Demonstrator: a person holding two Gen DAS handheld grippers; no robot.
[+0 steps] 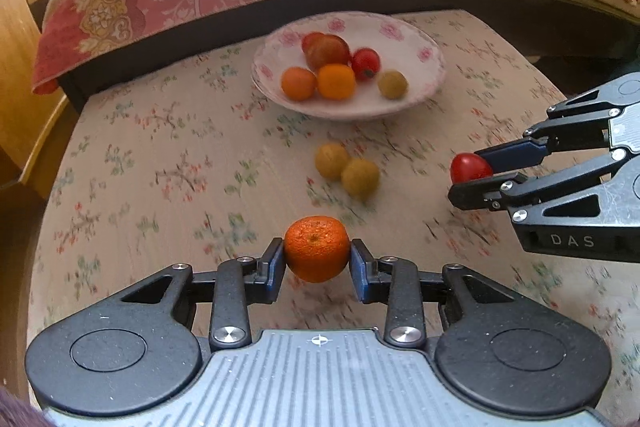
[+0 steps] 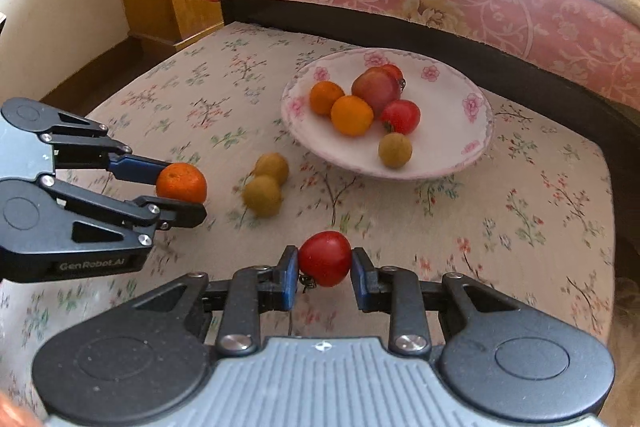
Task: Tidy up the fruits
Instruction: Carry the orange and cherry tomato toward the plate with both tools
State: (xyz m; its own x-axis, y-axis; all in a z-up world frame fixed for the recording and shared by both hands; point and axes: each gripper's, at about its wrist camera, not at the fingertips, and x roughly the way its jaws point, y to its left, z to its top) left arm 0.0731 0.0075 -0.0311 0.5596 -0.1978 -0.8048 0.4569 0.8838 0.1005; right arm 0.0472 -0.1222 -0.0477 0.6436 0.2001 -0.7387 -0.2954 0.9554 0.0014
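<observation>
Over the floral-cloth table (image 1: 160,155), the left gripper (image 1: 317,259) is clamped on a mandarin (image 1: 316,247), held clear of the cloth. Off to its right, the right gripper (image 2: 325,263) pinches a small tomato (image 2: 325,258). Beyond both sits the flowered plate (image 2: 460,147) with oranges, tomatoes and what looks like a longan. Two more brownish fruits (image 2: 266,185) lie touching on the cloth, near the plate.
</observation>
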